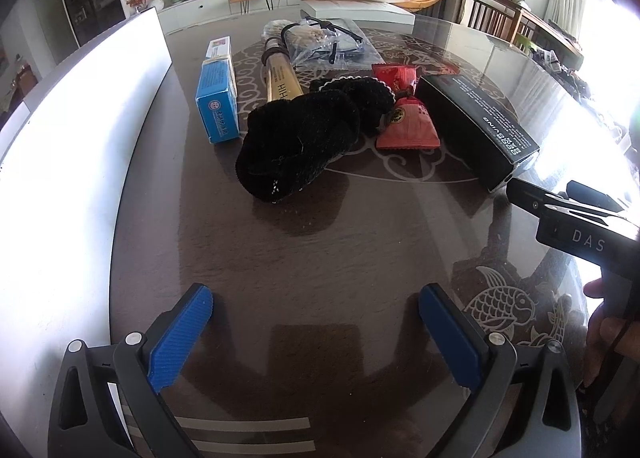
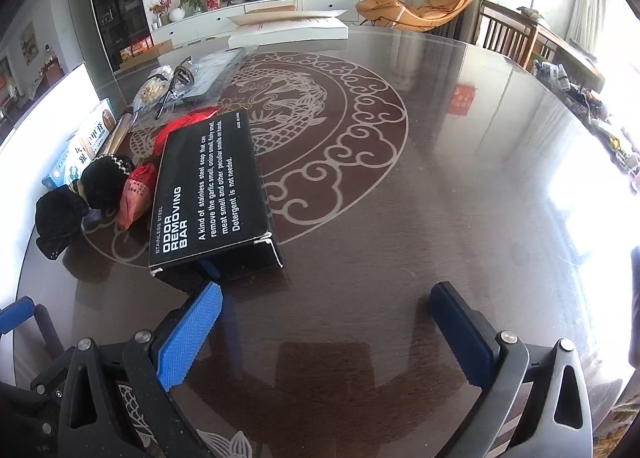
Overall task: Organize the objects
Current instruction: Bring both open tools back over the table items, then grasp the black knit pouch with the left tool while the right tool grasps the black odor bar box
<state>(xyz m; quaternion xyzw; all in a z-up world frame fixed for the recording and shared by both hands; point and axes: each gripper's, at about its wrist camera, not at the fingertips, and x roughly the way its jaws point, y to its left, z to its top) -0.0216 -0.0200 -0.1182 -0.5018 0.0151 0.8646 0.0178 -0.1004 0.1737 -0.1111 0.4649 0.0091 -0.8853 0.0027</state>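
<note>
Now, with both tools wide and empty, ease the right tool toward eleven o'clock, squarely straddling the black box.

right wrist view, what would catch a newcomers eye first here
The black box printed ODOR REMOVING BAR lies just ahead of the open right gripper. Behind it sprawls the table's pale dragon medallion; to its left sit red packets and black fuzzy items.
</note>
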